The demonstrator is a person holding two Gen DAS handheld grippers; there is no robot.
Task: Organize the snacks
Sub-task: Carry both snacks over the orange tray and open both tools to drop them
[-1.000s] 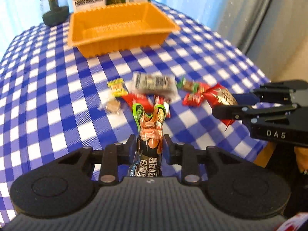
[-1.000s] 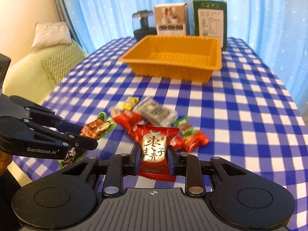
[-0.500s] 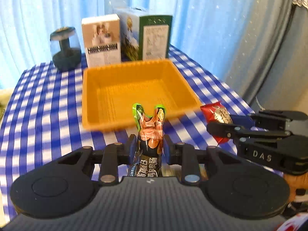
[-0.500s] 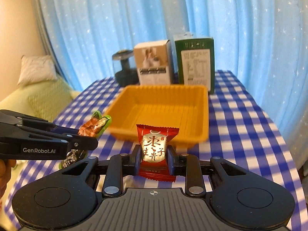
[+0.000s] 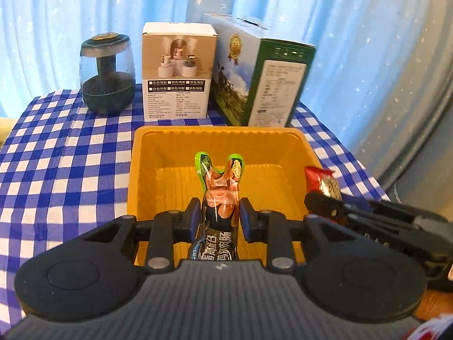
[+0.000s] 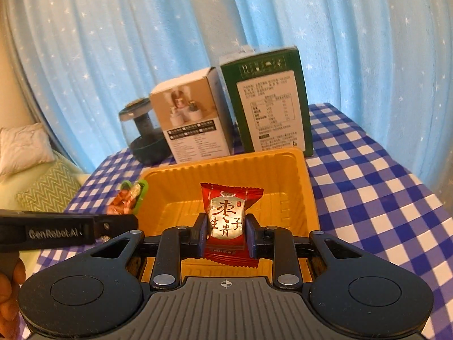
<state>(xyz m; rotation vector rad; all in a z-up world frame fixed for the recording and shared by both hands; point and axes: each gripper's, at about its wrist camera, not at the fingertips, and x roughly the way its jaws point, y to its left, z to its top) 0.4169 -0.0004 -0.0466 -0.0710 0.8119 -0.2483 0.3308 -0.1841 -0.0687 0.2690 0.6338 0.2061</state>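
Observation:
An orange tray (image 5: 158, 141) (image 6: 307, 187) sits on the blue-checked table, and nothing lies in the part of it I can see. My left gripper (image 5: 220, 215) is shut on a green-edged sausage snack packet (image 5: 222, 192) held over the tray's near side. It also shows in the right wrist view (image 6: 128, 198) at the tray's left rim. My right gripper (image 6: 226, 235) is shut on a red jujube candy packet (image 6: 226, 215) held over the tray. That packet shows at the right in the left wrist view (image 5: 322, 182).
Behind the tray stand a dark glass humidifier (image 5: 106, 73), a white box (image 5: 177, 73) and a green box (image 5: 263, 70). Blue curtains hang behind. A green sofa with a pillow (image 6: 25, 147) lies left of the table.
Both grippers have carried their packets forward from the snack pile to above the tray. The tray now lies close beneath them, and the pile has left view.

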